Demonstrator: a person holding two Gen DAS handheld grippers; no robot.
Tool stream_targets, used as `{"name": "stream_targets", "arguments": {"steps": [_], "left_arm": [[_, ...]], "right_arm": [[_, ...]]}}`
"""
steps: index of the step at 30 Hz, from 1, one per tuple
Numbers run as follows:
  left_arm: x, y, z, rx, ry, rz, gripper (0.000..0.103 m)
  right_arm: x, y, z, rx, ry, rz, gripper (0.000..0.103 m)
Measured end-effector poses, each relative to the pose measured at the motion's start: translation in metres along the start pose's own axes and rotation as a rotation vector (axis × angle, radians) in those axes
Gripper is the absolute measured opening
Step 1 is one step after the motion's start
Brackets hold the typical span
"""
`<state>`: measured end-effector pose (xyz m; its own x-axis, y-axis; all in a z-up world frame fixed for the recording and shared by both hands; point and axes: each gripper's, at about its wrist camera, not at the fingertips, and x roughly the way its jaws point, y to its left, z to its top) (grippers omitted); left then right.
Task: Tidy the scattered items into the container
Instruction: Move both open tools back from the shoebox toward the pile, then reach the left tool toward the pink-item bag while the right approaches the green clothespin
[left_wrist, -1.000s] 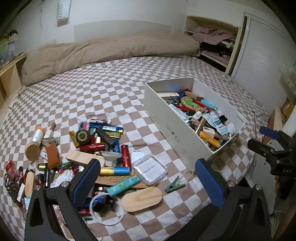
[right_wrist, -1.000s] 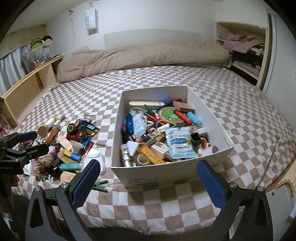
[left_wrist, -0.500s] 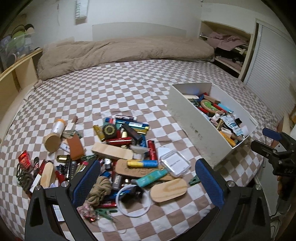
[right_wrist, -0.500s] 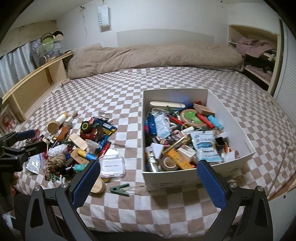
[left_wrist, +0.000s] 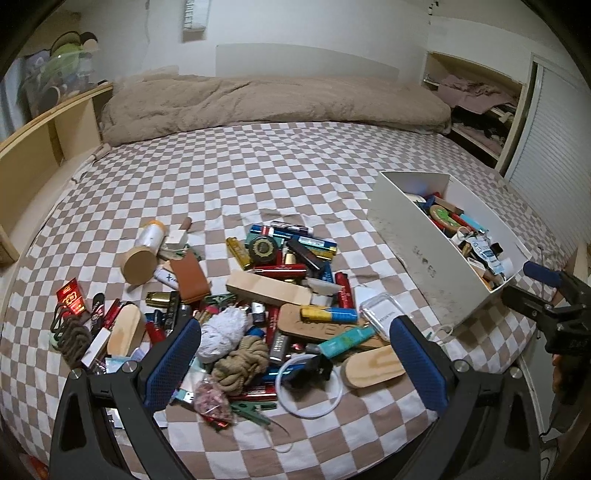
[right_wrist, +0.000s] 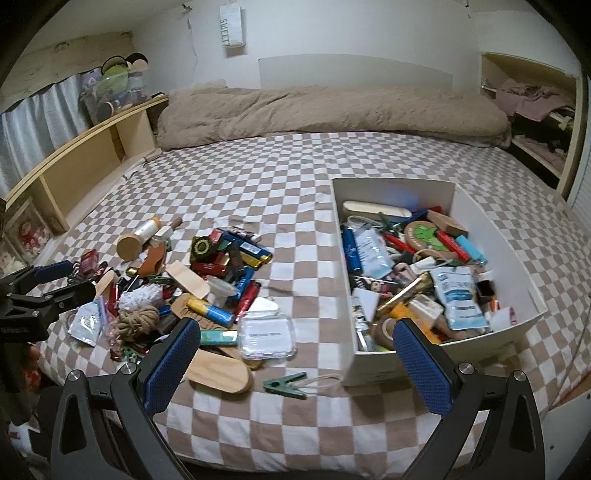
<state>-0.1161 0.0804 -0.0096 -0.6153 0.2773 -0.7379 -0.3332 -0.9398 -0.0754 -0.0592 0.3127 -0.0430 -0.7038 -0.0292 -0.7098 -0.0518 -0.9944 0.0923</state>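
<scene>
A heap of scattered small items lies on the checkered bed sheet: a rope coil, a white pompom, a wooden oval, a clear plastic case and a wooden block. To its right stands the white box, filled with several items. My left gripper hovers open above the near side of the heap, holding nothing. My right gripper is open and empty too, above the gap between the heap and the white box. A green clip lies by the box's front corner.
A beige duvet runs along the head of the bed. A wooden shelf unit borders the left side and a closet with clothes the right. The bed's near edge lies just below both grippers. Bare sheet stretches beyond the heap.
Both views have swung left: the heap now sits centred under the left gripper and the box has slid rightward in both views. Both grippers have stayed open and empty.
</scene>
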Motion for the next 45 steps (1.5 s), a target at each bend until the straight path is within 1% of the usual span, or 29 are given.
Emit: {"name": "stream_targets", "arguments": {"steps": [8, 12, 14, 17, 22, 30, 34, 40, 45], "left_arm": [[-0.001, 0.021, -0.008, -0.008, -0.005, 0.038, 0.103], [-0.001, 0.036, -0.014, -0.019, -0.016, 0.072, 0.103], [-0.001, 0.044, -0.019, -0.024, -0.022, 0.103, 0.103], [0.001, 0.051, -0.027, -0.009, -0.025, 0.131, 0.103], [0.01, 0.061, -0.044, -0.006, 0.006, 0.147, 0.103], [0.033, 0.07, -0.065, -0.075, 0.07, 0.133, 0.103], [0.045, 0.071, -0.076, -0.08, 0.099, 0.165, 0.103], [0.064, 0.071, -0.095, -0.113, 0.134, 0.182, 0.103], [0.071, 0.075, -0.109, -0.172, 0.158, 0.204, 0.103]], "right_arm": [[0.011, 0.016, -0.001, -0.003, 0.014, 0.03, 0.103], [0.015, 0.021, -0.004, -0.013, 0.019, 0.041, 0.103], [0.019, 0.022, -0.006, -0.014, 0.025, 0.044, 0.103], [0.024, 0.024, -0.009, -0.007, 0.04, 0.058, 0.103], [0.033, 0.03, -0.017, -0.016, 0.063, 0.074, 0.103], [0.05, 0.038, -0.032, -0.027, 0.116, 0.078, 0.103], [0.059, 0.042, -0.042, -0.028, 0.144, 0.087, 0.103], [0.075, 0.053, -0.06, -0.035, 0.176, 0.097, 0.103], [0.089, 0.063, -0.078, -0.063, 0.217, 0.089, 0.103]]}}
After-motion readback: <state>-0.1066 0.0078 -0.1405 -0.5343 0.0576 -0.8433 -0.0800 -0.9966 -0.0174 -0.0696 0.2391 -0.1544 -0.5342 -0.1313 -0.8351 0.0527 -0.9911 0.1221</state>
